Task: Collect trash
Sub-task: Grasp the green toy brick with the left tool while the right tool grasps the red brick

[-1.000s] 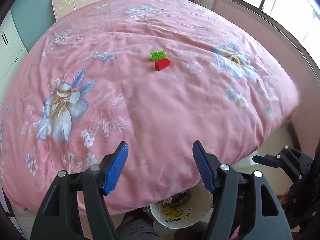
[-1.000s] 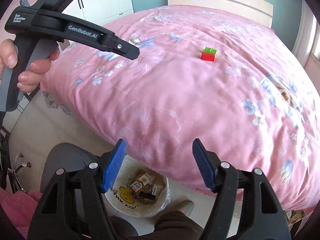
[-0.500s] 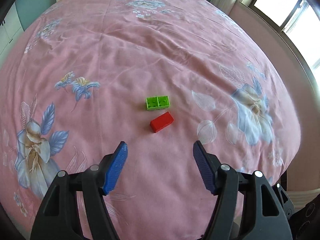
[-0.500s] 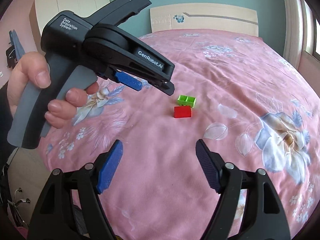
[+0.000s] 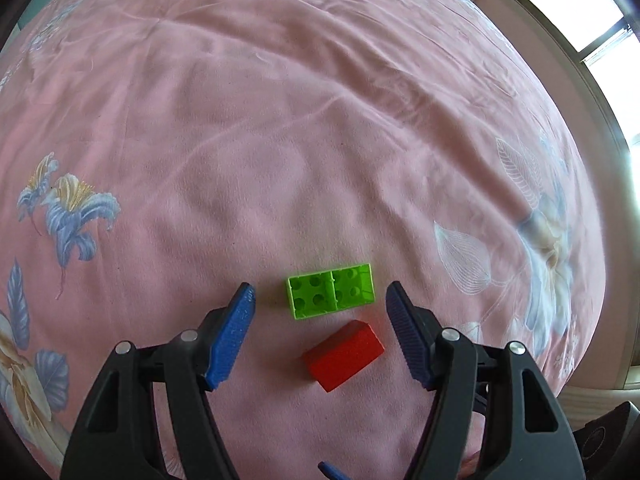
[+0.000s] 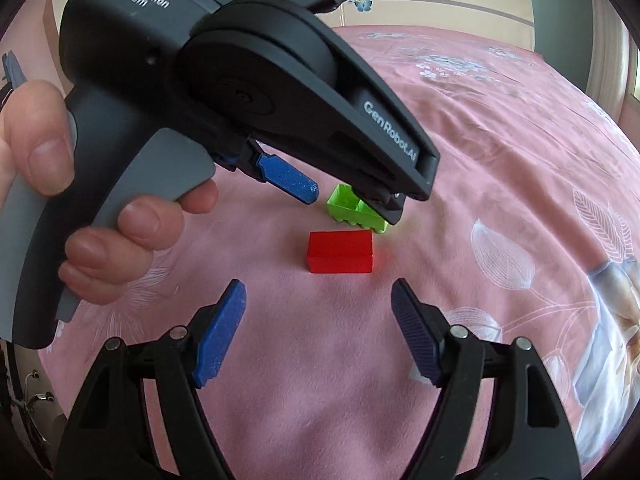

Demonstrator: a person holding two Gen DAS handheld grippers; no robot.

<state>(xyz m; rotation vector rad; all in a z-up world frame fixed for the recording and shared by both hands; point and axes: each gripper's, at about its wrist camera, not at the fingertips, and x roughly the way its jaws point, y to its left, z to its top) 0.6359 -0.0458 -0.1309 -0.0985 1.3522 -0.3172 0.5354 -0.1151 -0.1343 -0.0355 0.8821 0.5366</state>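
A green toy brick (image 5: 331, 290), hollow side up, and a red brick (image 5: 343, 354) lie close together on the pink flowered bedspread (image 5: 280, 140). My left gripper (image 5: 320, 298) is open, its blue fingertips on either side of the green brick, just above it. In the right wrist view the left gripper (image 6: 352, 200) hangs over the green brick (image 6: 352, 212) and partly hides it. My right gripper (image 6: 318, 292) is open and empty, a short way in front of the red brick (image 6: 340, 250).
A window (image 5: 592, 32) and a pink wall run along the right of the bed. A wooden headboard (image 6: 440, 12) stands at the far end. The bed's left edge and some floor (image 6: 24, 392) show at lower left in the right wrist view.
Both grippers have moved from the foot of the bed, over a trash bin, forward to the bricks. The left gripper now straddles the green brick. Both stay open.
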